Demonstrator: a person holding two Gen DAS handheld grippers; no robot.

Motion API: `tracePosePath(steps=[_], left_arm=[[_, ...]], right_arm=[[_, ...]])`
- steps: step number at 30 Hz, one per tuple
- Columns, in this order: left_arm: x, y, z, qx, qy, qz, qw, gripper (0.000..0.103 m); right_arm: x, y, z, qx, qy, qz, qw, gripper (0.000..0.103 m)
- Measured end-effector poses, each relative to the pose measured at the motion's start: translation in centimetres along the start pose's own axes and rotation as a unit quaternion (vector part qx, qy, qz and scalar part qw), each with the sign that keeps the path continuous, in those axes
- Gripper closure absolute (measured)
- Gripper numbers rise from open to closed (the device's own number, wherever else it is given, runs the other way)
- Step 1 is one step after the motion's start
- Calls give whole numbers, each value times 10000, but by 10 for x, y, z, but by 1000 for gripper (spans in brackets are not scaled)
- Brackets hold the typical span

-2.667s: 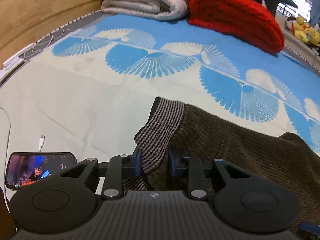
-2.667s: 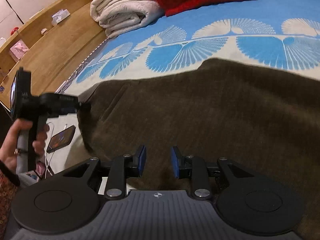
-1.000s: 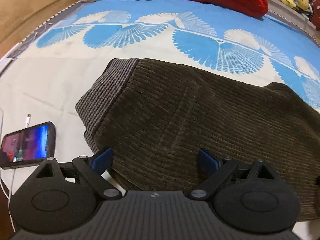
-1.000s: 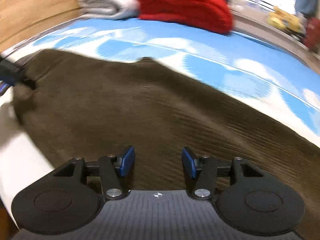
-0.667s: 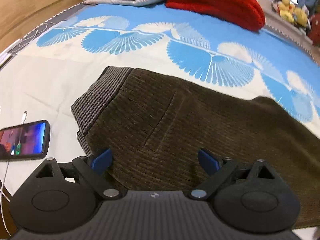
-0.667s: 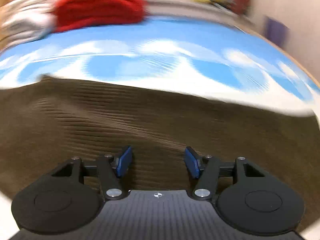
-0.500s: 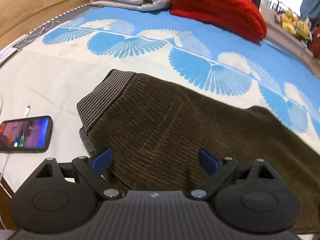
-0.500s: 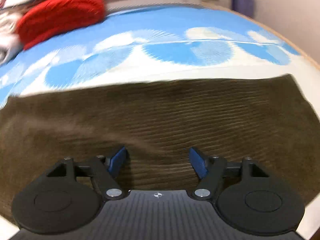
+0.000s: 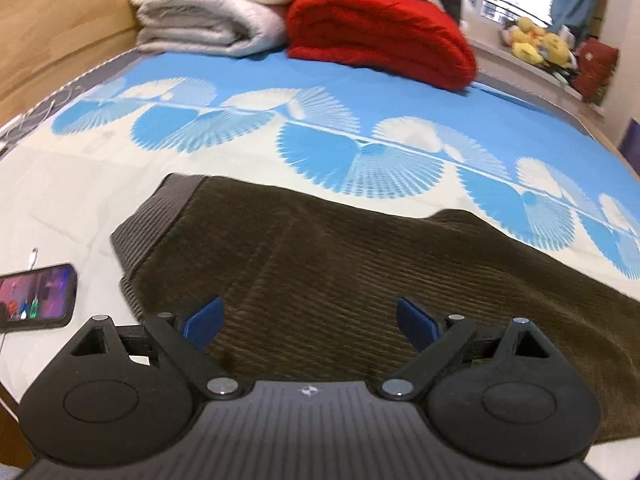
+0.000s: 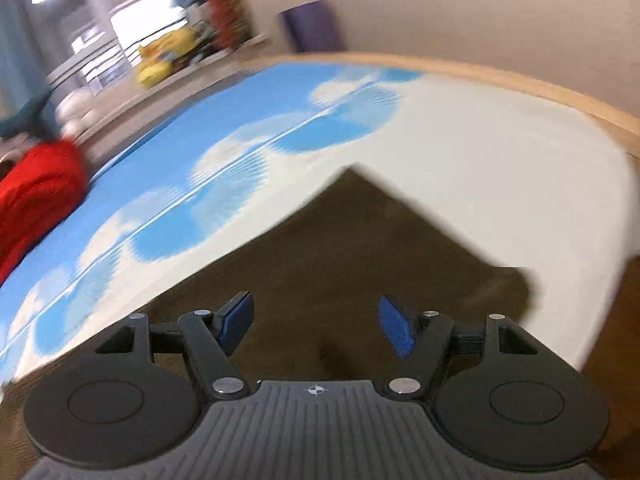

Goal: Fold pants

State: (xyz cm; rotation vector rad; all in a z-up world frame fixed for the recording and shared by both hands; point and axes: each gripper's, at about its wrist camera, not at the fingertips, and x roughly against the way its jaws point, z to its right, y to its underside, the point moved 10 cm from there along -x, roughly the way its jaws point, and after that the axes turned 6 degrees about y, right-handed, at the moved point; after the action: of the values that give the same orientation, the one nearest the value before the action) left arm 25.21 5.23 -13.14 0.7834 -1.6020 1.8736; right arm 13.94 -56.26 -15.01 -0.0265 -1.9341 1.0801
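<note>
dark brown corduroy pants [image 9: 360, 280] flat on the blue-and-white patterned bed [image 9: 240, 80] | soft, floppy, grippy | grab hem corner [image 10: 356, 184] | left tool [image 9: 308, 322] and right tool [image 10: 316, 326] both wide, empty

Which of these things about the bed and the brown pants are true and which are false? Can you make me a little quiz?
1. The brown pants lie flat on the blue and white bedsheet. True.
2. The left claw is squeezing the striped waistband. False: its jaws are wide open and hold nothing; the waistband lies ahead of them.
3. A phone with its screen lit lies beside the pants. True.
4. The red blanket covers the pants. False: it sits folded at the far end of the bed, next to a white blanket.
5. The right claw is open over the pants. True.
</note>
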Motion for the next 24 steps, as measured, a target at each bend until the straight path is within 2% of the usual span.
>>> tracePosePath(steps=[2, 5, 10, 12, 16, 19, 22, 24], left_arm=[[-4, 3, 8, -136, 11, -24, 9999, 8], [-13, 10, 13, -224, 28, -173, 9996, 8], [-24, 17, 14, -244, -75, -296, 9992, 8], [-27, 19, 14, -261, -114, -316, 9991, 8], [-34, 23, 11, -287, -210, -398, 9986, 8], [-38, 23, 12, -279, -219, -441, 9984, 8], [-40, 22, 16, -304, -180, -440, 9984, 8], [-40, 23, 20, -364, -165, -428, 9983, 8]], right_arm=[[-5, -1, 34, -660, 52, -104, 9978, 32], [-16, 1, 71, -1666, -88, -294, 9856, 32], [-30, 3, 97, -2311, -331, -333, 9718, 37], [-28, 4, 98, -2357, -340, -314, 9707, 37], [-16, -1, 103, -2001, -38, -72, 9797, 37], [-24, 8, 114, -1956, 224, -343, 9798, 35], [-42, 10, 118, -2103, -9, -511, 9763, 35], [-48, 6, 122, -2266, -183, -441, 9728, 35]])
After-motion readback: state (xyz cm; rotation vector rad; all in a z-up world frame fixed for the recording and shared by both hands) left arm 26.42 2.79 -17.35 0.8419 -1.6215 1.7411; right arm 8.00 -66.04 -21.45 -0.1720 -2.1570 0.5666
